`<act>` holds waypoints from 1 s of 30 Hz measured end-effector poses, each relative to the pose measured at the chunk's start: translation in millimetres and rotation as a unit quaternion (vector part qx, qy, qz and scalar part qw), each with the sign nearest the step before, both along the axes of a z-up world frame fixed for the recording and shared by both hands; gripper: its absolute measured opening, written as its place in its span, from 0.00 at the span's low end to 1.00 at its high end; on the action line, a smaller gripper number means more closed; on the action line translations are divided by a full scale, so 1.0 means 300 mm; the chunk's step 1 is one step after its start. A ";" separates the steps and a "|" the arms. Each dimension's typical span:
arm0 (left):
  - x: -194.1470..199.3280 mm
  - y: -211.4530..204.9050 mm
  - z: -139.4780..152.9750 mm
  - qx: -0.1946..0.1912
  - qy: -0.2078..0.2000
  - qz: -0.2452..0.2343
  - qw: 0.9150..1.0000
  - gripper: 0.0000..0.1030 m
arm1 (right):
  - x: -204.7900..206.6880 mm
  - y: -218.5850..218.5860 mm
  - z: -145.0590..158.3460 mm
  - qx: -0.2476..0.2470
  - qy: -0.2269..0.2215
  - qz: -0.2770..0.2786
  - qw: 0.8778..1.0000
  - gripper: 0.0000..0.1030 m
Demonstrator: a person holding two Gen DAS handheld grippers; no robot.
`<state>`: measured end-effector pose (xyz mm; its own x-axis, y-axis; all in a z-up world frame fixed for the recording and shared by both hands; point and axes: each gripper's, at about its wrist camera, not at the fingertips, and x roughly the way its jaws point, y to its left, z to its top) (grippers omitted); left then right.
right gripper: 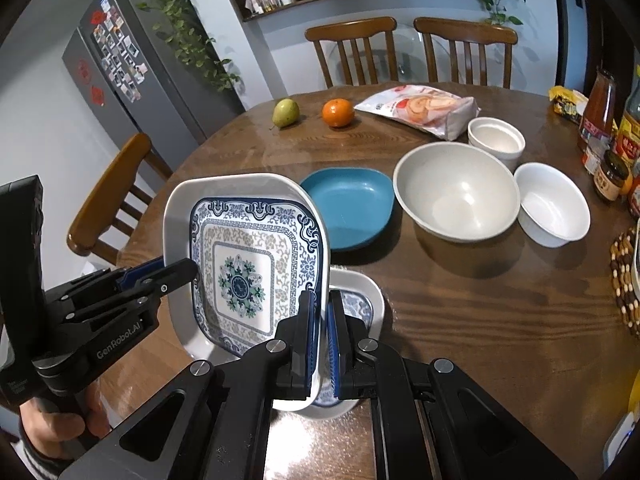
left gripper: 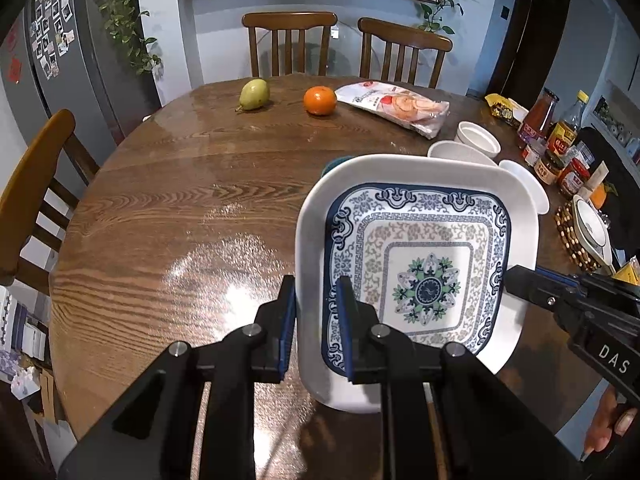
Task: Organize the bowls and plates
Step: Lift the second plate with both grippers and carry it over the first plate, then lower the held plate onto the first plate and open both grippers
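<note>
A square white plate with a blue floral pattern [left gripper: 432,248] [right gripper: 248,256] hangs tilted above the wooden table [left gripper: 180,220], held from both sides. My left gripper [left gripper: 316,292] is shut on its left rim, and my right gripper [right gripper: 322,300] is shut on its right rim. Each view also shows the other gripper, the right gripper [left gripper: 514,280] and the left gripper [right gripper: 190,272]. A second patterned plate [right gripper: 362,300] lies on the table under the raised one. Beyond are a blue plate [right gripper: 352,200], a large beige bowl [right gripper: 456,196], a white bowl [right gripper: 554,208] and a small white bowl [right gripper: 496,136].
A pear [right gripper: 286,112], an orange [right gripper: 338,112] and a snack bag [right gripper: 424,110] lie at the far side. Sauce bottles and jars [right gripper: 600,112] crowd the right edge beside a beaded trivet [right gripper: 624,280]. Wooden chairs [right gripper: 112,196] surround the table.
</note>
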<state>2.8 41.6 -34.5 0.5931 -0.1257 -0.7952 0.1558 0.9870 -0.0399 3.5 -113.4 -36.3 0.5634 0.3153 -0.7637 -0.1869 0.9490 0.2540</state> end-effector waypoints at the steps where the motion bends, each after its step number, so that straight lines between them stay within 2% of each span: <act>1: -0.003 -0.001 -0.004 0.000 0.002 0.000 1.000 0.16 | -0.004 -0.005 -0.005 -0.001 0.001 0.001 1.000 0.08; 13: -0.018 -0.018 -0.058 0.003 0.025 0.002 1.000 0.16 | -0.018 -0.024 -0.047 0.000 0.019 0.005 1.000 0.08; 24: 0.031 -0.019 -0.144 0.007 0.068 0.000 0.998 0.16 | 0.006 -0.026 -0.142 0.010 0.062 -0.001 0.998 0.08; 30: 0.052 -0.026 -0.166 0.012 0.075 -0.011 0.997 0.16 | 0.030 -0.033 -0.185 0.011 0.081 -0.012 0.997 0.08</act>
<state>18.4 33.7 -84.2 0.4638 -0.1181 -0.8780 0.1723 0.9842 -0.0414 12.6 -123.3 -91.6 0.4413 0.3214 -0.8378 -0.1186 0.9463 0.3006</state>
